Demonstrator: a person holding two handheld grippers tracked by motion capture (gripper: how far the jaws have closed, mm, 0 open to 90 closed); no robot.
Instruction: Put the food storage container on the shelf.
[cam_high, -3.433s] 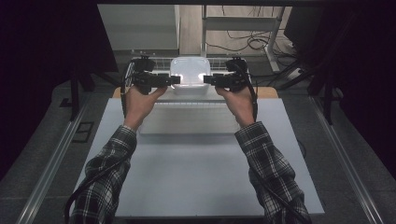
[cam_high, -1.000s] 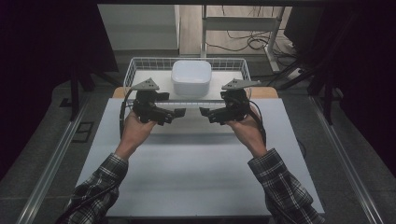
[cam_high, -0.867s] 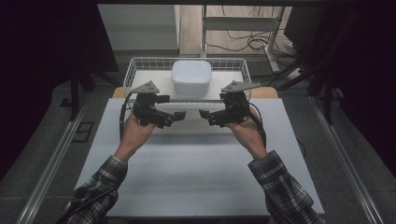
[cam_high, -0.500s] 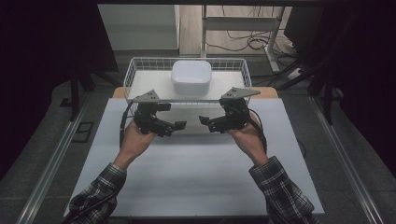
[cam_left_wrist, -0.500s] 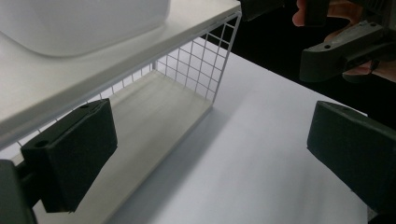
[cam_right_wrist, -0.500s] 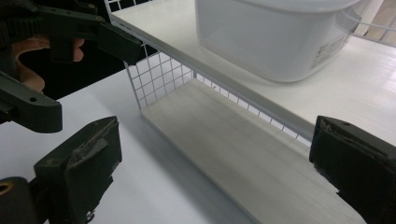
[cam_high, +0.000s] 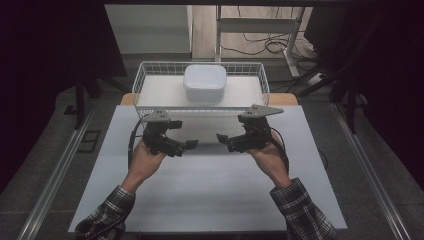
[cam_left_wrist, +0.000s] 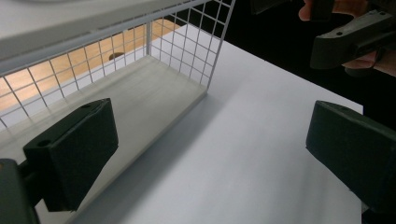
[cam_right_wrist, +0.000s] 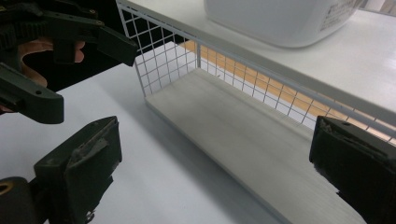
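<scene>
A white lidded box (cam_high: 204, 82) sits inside a white wire basket (cam_high: 145, 75) at the far edge of the table; its underside also appears in the right gripper view as the white box (cam_right_wrist: 285, 18). My left gripper (cam_high: 189, 146) hangs open over the white table, in front of the basket, with nothing between its jaws. My right gripper (cam_high: 222, 139) faces it, also open and empty. Both grippers point toward each other, a short gap apart. The left gripper view has the basket's wire wall (cam_left_wrist: 196, 37) ahead; the right gripper view has the basket's wire wall (cam_right_wrist: 163, 56) ahead.
The white table top (cam_high: 210, 190) spreads wide in front of the hands. A wooden board (cam_right_wrist: 243, 135) lies under the basket. Dark floor and a metal rail (cam_high: 55, 175) flank the table; cables (cam_high: 265, 45) lie beyond the basket.
Both grippers let go of the white box in the basket and drew back toward the person. They have lowered over the table and turned to face each other.
</scene>
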